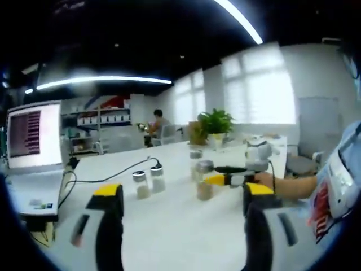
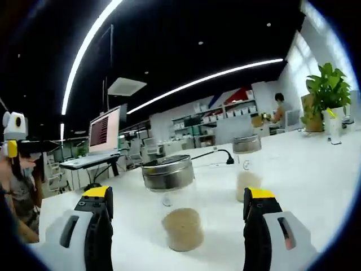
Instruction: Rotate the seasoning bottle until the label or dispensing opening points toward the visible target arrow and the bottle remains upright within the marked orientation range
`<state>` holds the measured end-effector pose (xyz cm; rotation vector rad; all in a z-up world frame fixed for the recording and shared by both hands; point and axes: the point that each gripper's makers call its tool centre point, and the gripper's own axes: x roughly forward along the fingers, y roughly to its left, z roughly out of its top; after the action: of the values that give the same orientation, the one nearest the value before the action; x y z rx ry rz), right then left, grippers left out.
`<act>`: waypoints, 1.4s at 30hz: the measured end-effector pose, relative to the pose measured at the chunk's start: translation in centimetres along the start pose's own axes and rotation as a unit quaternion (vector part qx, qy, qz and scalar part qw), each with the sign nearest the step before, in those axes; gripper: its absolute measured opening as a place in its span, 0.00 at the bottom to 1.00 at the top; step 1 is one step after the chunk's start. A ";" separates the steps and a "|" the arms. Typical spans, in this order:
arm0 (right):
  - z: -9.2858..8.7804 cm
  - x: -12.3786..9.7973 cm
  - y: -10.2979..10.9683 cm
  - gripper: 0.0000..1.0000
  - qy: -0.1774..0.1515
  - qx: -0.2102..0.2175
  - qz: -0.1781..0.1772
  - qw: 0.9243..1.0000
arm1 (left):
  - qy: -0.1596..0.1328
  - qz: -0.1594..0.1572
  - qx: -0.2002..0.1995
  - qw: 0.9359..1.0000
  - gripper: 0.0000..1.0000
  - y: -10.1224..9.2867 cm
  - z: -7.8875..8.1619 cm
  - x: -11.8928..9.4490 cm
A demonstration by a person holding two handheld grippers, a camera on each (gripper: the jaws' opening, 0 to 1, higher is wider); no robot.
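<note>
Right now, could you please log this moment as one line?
right gripper: open, jaws flanking seasoning bottle | bottle: upright on table, ungripped | left gripper: open, hovering

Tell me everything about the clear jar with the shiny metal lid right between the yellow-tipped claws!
The clear seasoning jar with the silver metal lid stands upright on the white table. Its see-through body looks like glass or plastic and holds tan powder, filling only the bottom part. The round lid is on top, shut. It sits between the right gripper jaws, which stand open and apart from it. Only the table touches it.
</note>
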<state>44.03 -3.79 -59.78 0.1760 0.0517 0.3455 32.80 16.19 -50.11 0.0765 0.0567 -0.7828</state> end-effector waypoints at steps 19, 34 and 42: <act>-1.6 4.7 0.7 0.71 0.039 -0.013 -0.076 0.996 | 0.009 0.005 -0.017 1.000 0.91 1.1 -0.7 -0.1; -2.5 4.3 -0.9 0.47 0.063 -0.052 -0.095 0.992 | 0.020 -0.009 -0.015 1.000 0.91 0.2 -1.2 0.3; -2.3 4.9 0.0 0.47 0.049 -0.064 -0.046 0.996 | -0.004 0.029 -0.026 0.999 0.87 1.8 -0.3 -0.7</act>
<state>48.45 -1.70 -62.10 0.0286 0.1338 0.2649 33.51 17.97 -50.22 0.0260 0.0660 -0.7240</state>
